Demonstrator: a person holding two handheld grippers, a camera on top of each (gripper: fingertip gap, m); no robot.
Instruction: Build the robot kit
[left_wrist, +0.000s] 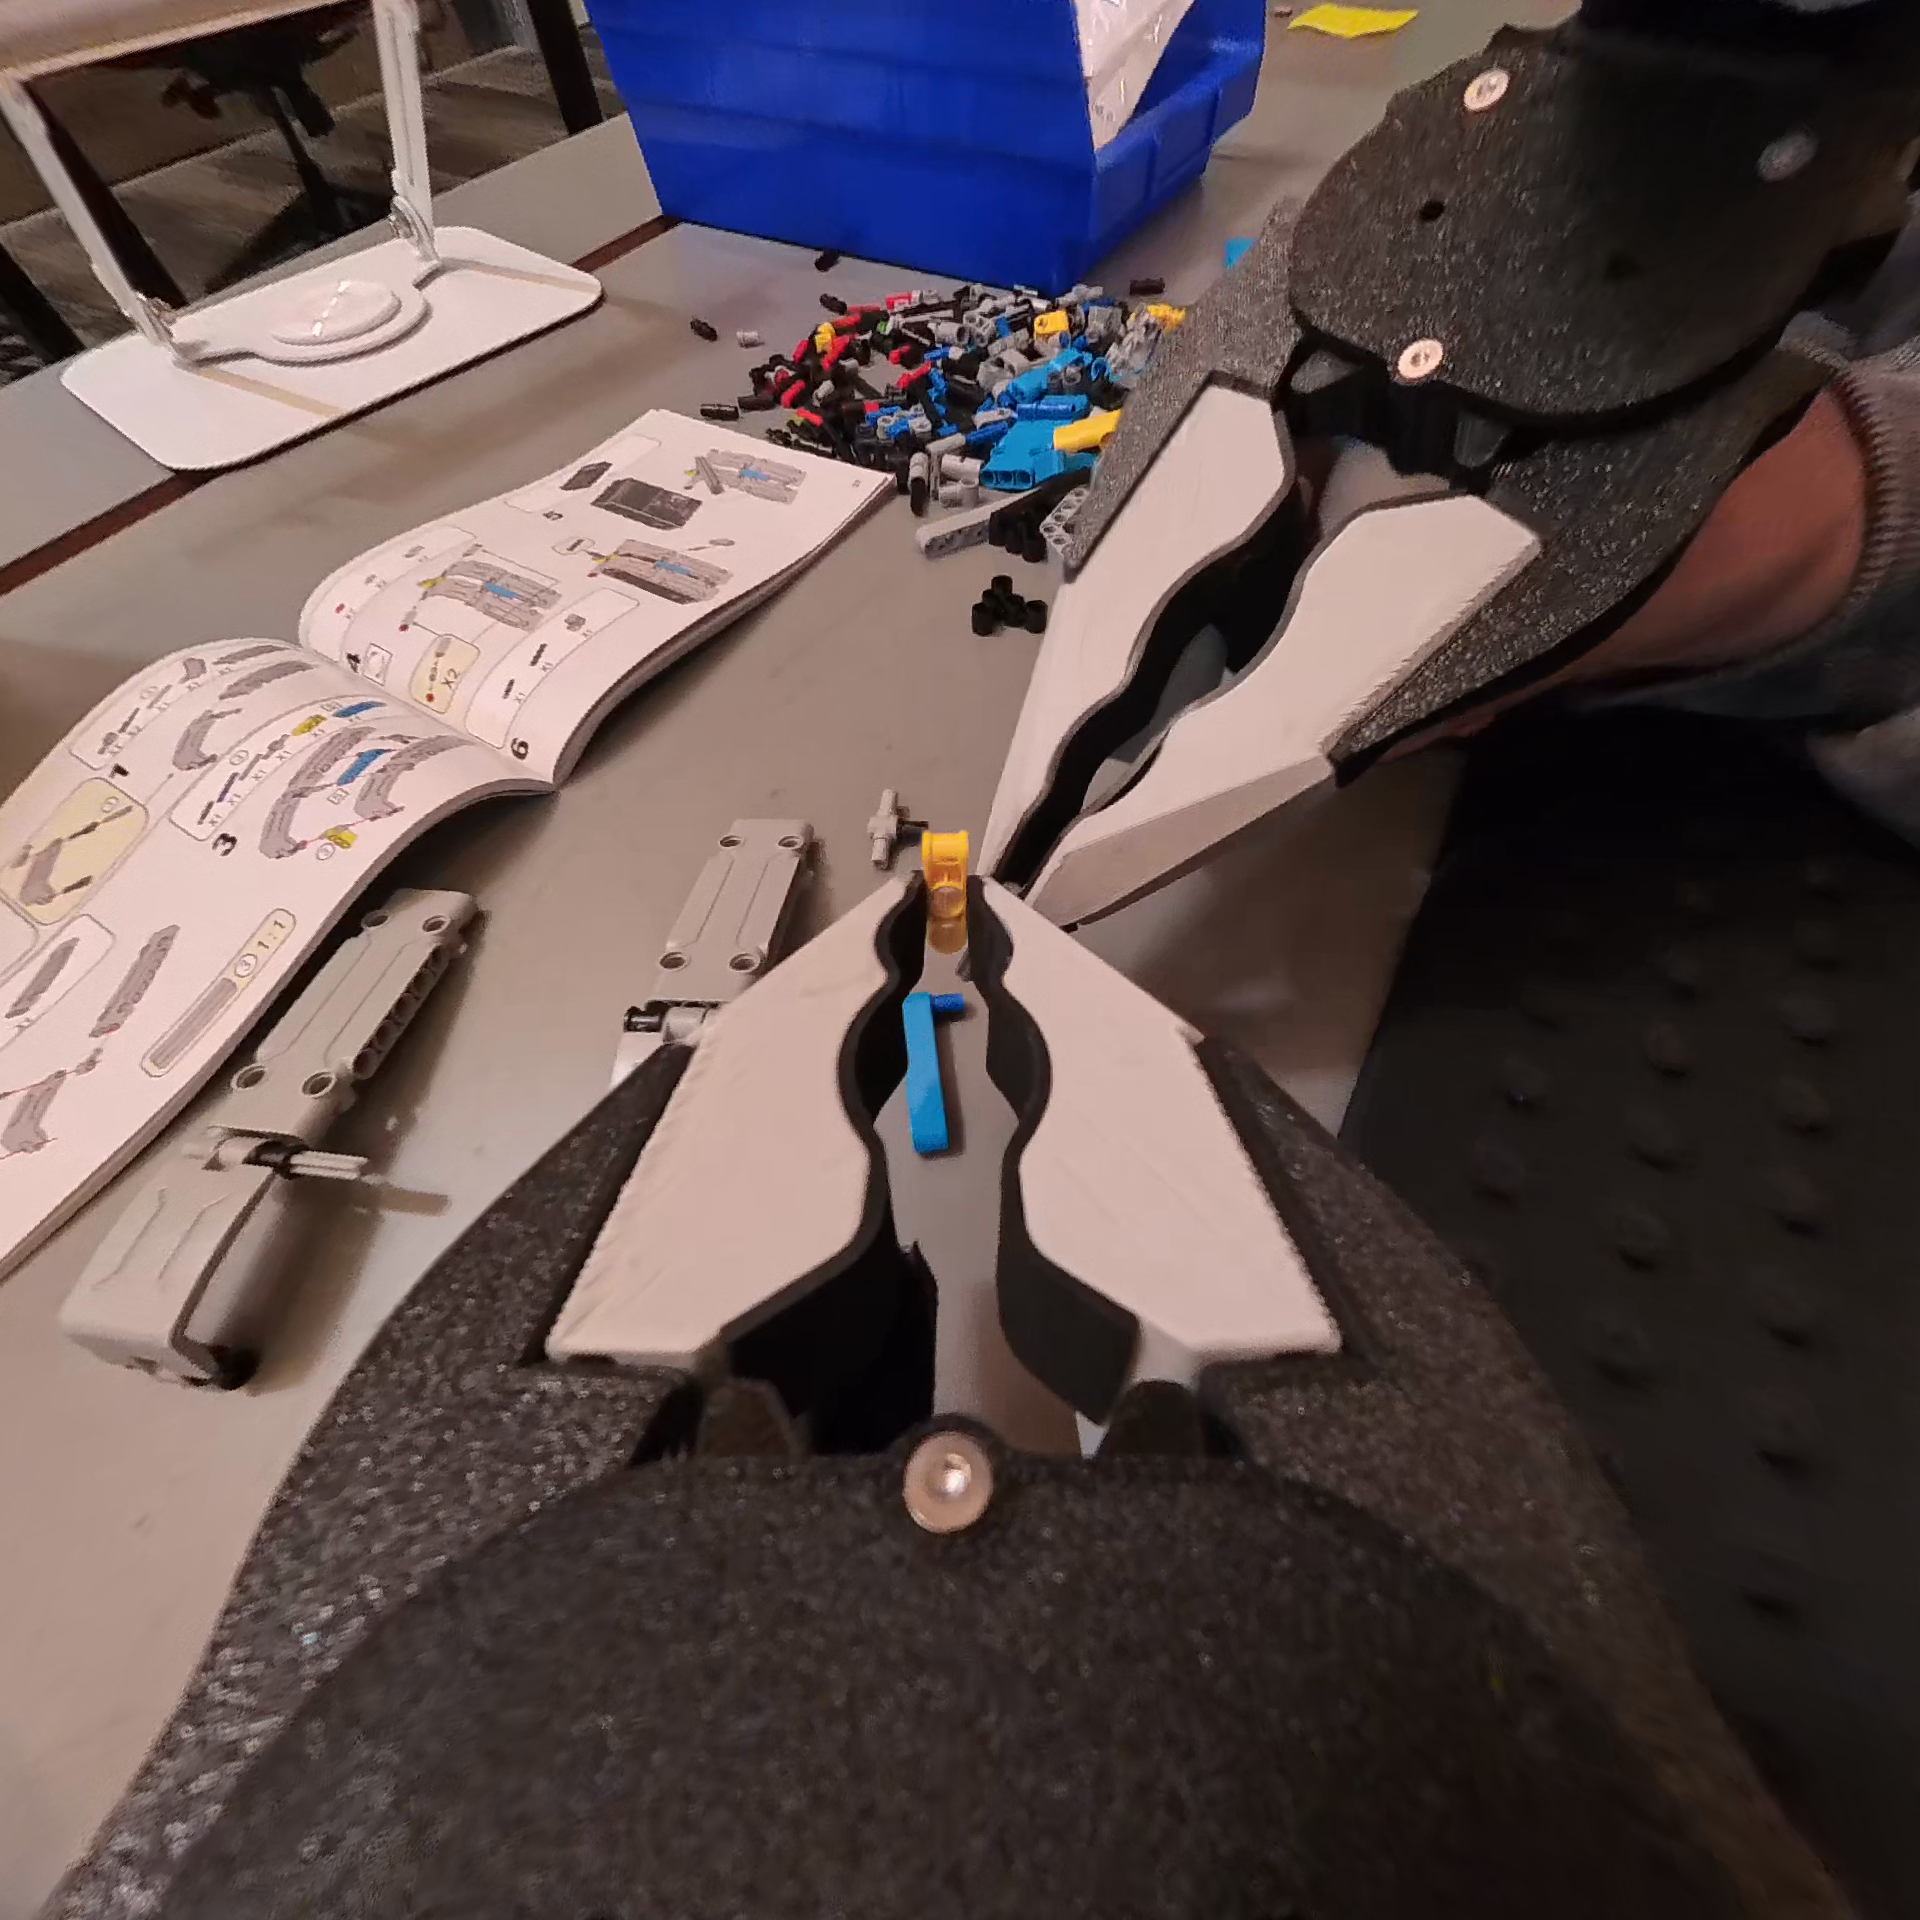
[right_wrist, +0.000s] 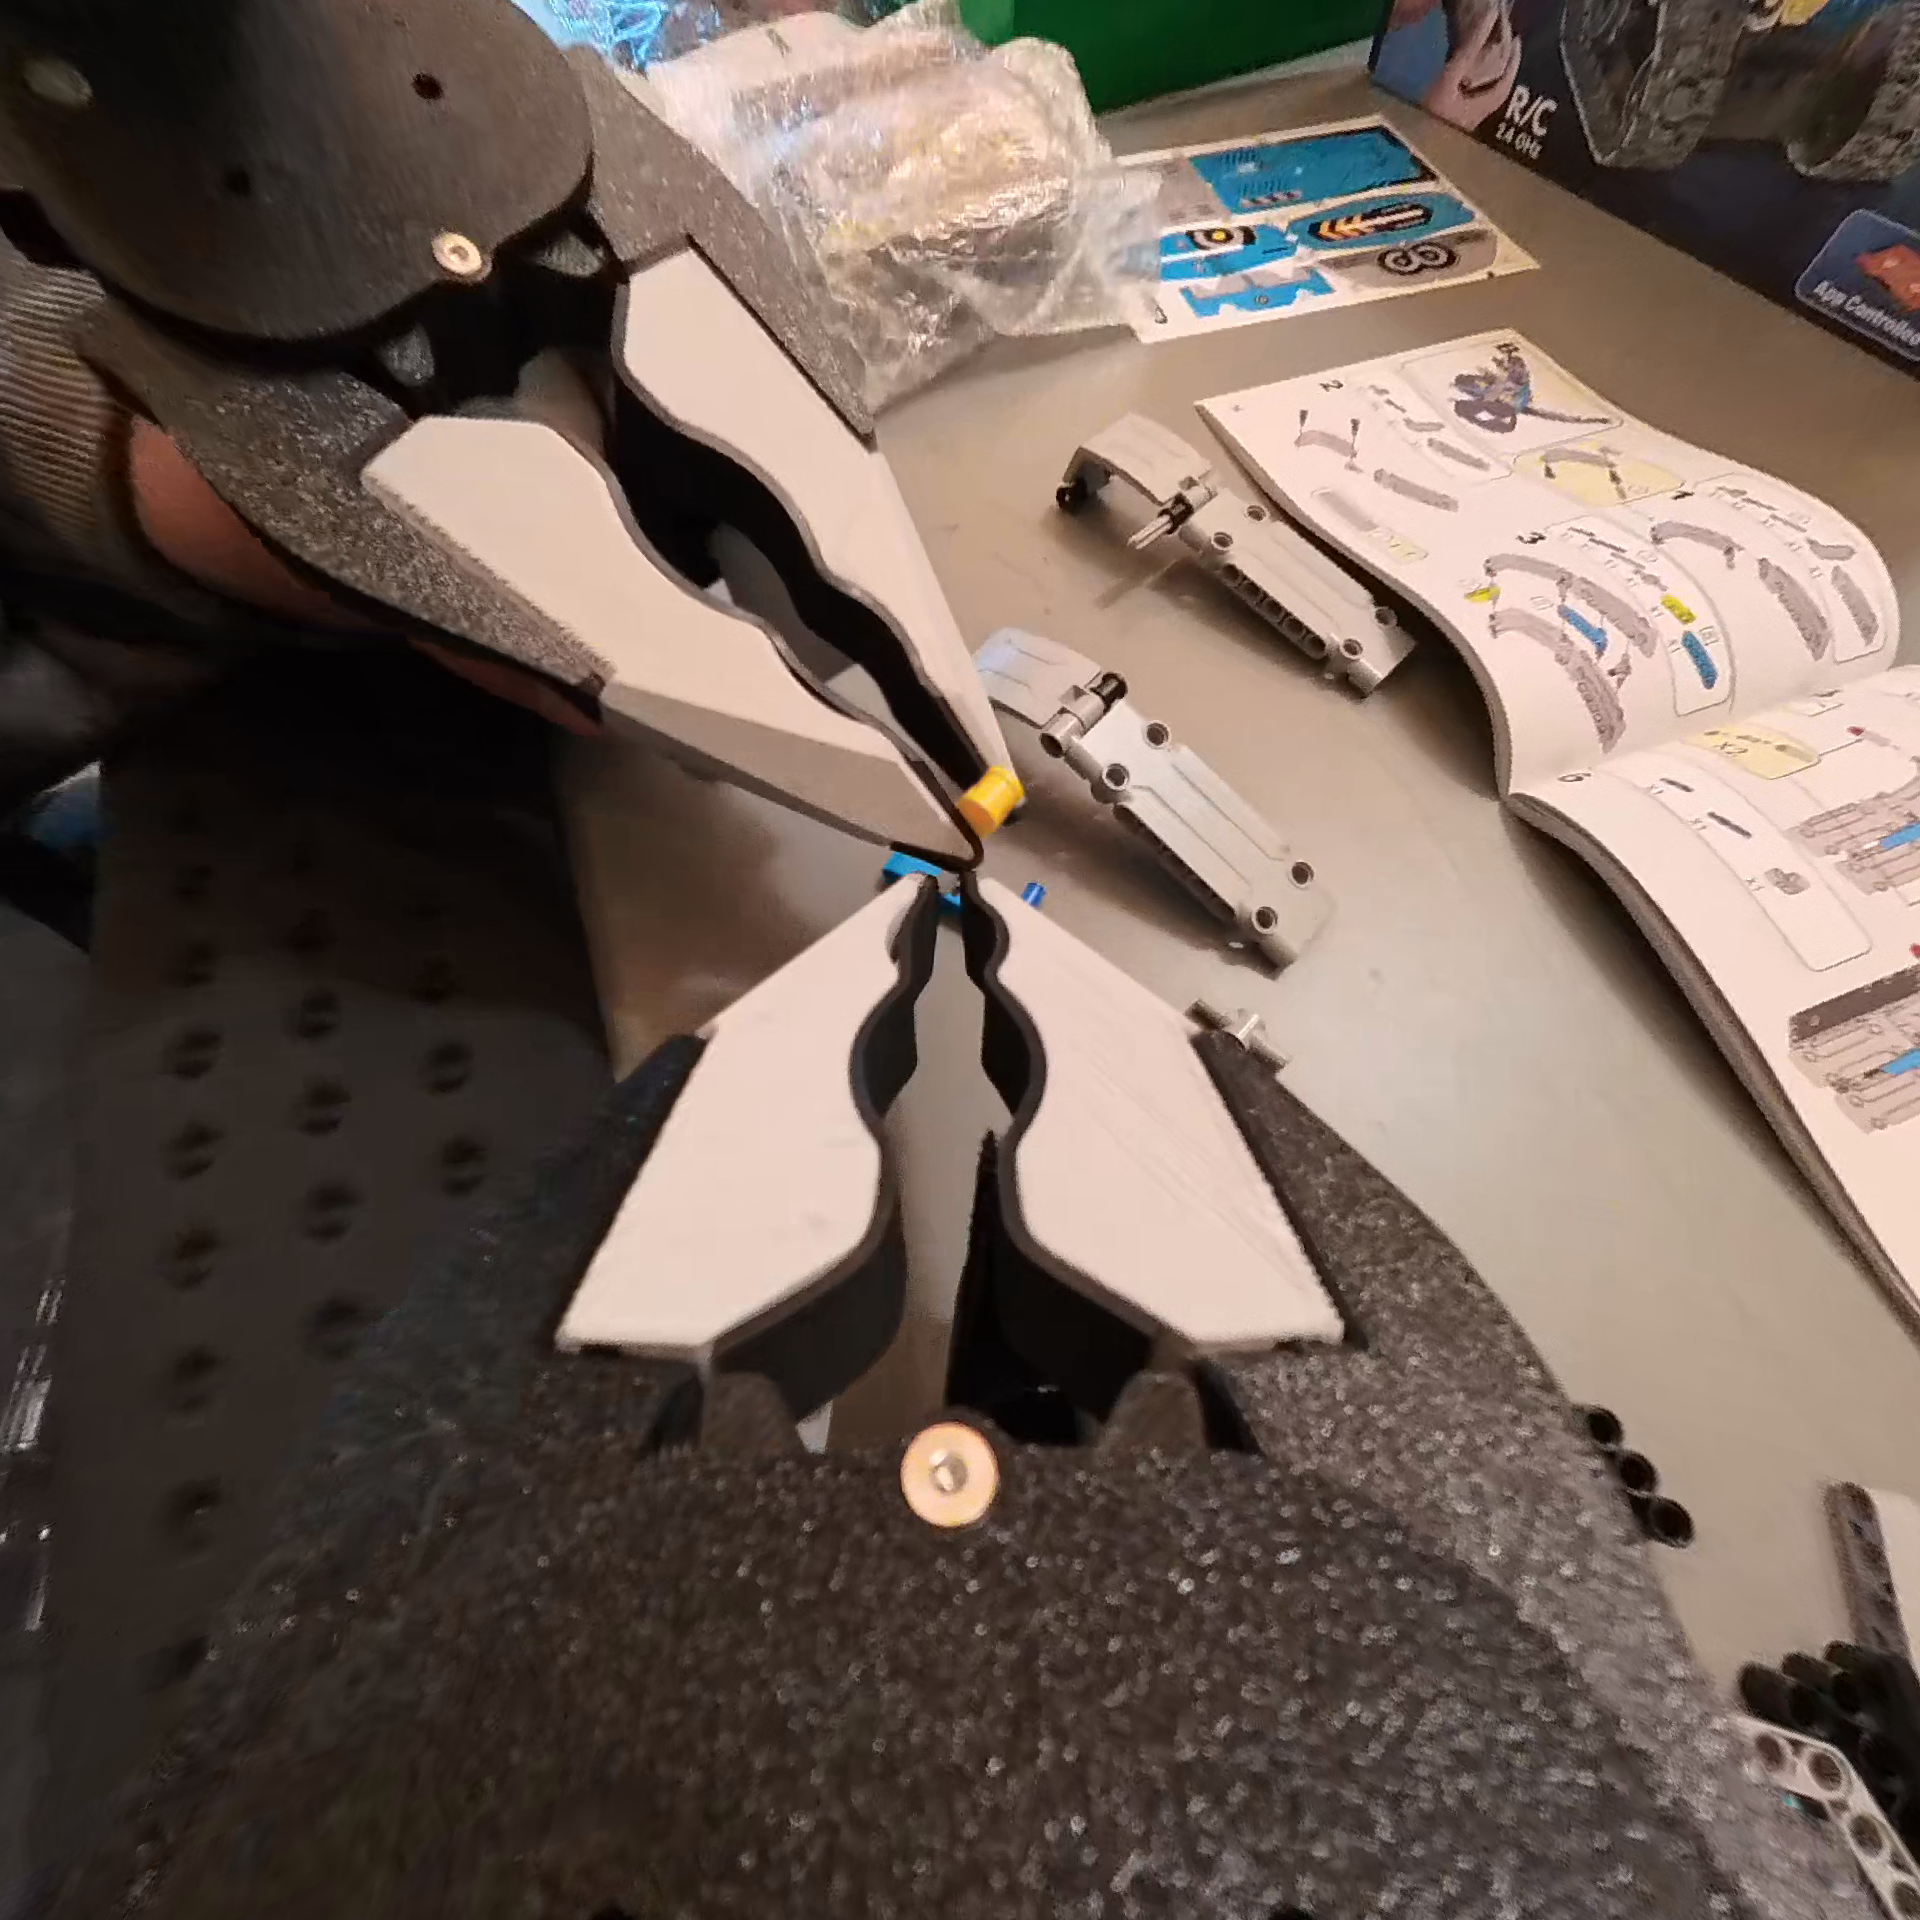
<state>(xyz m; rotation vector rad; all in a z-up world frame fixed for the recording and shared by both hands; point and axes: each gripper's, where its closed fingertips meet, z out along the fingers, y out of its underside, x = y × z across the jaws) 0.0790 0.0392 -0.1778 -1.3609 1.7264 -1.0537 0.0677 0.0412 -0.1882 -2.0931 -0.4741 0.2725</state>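
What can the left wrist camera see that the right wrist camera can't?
Only the left wrist view shows the blue bin, the pile of small bricks and the white stand.

Only the right wrist view shows the sticker sheet, the crinkly plastic bag and the printed box.

Both show the open booklet, two grey panel pieces, and the left gripper pinching a yellow piece.

Open booklet (left_wrist: 416, 707) on the bench (left_wrist: 727, 727) at left, two panel assemblies (left_wrist: 270, 1122) (left_wrist: 743, 914) just before it, heap of small parts (left_wrist: 977, 395) behind, bin (left_wrist: 925, 135) behind the heap, stand (left_wrist: 332, 332) far left, flat beam (left_wrist: 928, 1075) under the left claw (left_wrist: 943, 894).
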